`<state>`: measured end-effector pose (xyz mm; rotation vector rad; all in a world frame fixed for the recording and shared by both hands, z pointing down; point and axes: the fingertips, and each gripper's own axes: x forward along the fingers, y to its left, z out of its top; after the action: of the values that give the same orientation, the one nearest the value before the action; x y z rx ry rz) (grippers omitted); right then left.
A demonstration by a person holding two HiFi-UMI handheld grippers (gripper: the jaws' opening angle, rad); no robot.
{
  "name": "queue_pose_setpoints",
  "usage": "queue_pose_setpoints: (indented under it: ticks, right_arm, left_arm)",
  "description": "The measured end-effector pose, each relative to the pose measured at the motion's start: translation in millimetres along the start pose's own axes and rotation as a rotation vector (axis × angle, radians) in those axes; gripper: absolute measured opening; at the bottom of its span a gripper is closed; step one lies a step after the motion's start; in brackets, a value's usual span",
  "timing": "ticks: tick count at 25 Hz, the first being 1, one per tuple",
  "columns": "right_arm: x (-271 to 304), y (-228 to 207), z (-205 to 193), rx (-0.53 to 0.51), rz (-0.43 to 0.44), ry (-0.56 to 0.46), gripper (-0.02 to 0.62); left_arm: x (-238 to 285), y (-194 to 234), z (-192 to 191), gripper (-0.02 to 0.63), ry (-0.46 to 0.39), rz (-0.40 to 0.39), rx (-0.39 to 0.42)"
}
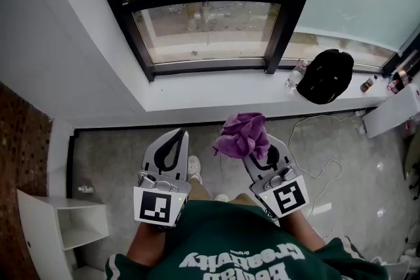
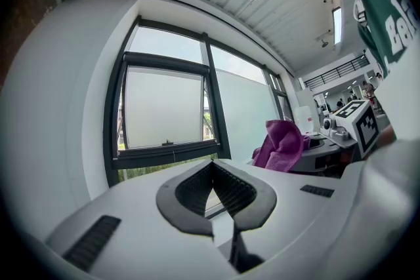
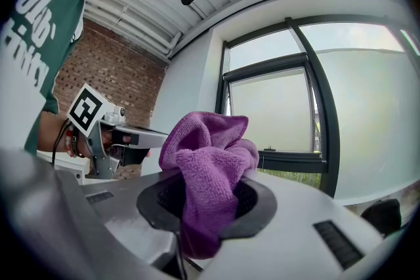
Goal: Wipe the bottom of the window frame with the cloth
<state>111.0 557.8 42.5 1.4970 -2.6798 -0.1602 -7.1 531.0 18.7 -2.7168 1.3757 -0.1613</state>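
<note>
A bunched purple cloth is clamped in my right gripper, which is held below the white sill, away from the window. The cloth bulges up out of the shut jaws in the right gripper view. My left gripper hovers beside it to the left, jaws shut with nothing between them; the cloth shows off to its right. The black window frame runs along the top of the sill, its bottom rail ahead of both grippers.
A black backpack and a clear bottle rest on the sill to the right, with small items farther right. A white cable loops on the grey floor. A white shelf unit stands at lower left.
</note>
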Motion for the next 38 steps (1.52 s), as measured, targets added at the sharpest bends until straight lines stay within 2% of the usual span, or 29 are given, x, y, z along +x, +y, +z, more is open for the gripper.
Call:
queue_pose_setpoints:
  ticks: [7, 12, 16, 25, 31, 38]
  right_arm:
    - [53.0, -20.1, -11.9, -0.022, -0.02, 0.017, 0.107]
    - [118.1, -58.8, -6.2, -0.057, -0.084, -0.005, 0.107]
    - [180.1, -92.6, -6.9, -0.069, -0.125, 0.03, 0.107]
    - [302.2, -140.7, -13.0, -0.05, -0.184, 0.077, 0.108]
    - [350.8, -162.2, -20.8, -0.048, -0.215, 0.103, 0.107]
    - [382.0, -176.3, -31.8, -0.03, -0.231, 0.112, 0.107]
  left_arm:
    - [44.7, 42.0, -16.6, 0.006, -0.019, -0.015, -0.024]
    - [111.3, 88.4, -21.8, 0.006, -0.027, -0.047, 0.094]
    - [169.7, 128.6, -23.1, 0.006, -0.021, -0.113, 0.088]
    - [269.6, 228.3, -24.4, 0.006, -0.039, -0.177, 0.104]
    - [309.5, 260.5, -36.2, 0.006, -0.026, -0.221, 0.099]
    - [336.9, 280.1, -48.4, 0.006, -0.001, -0.236, 0.064]
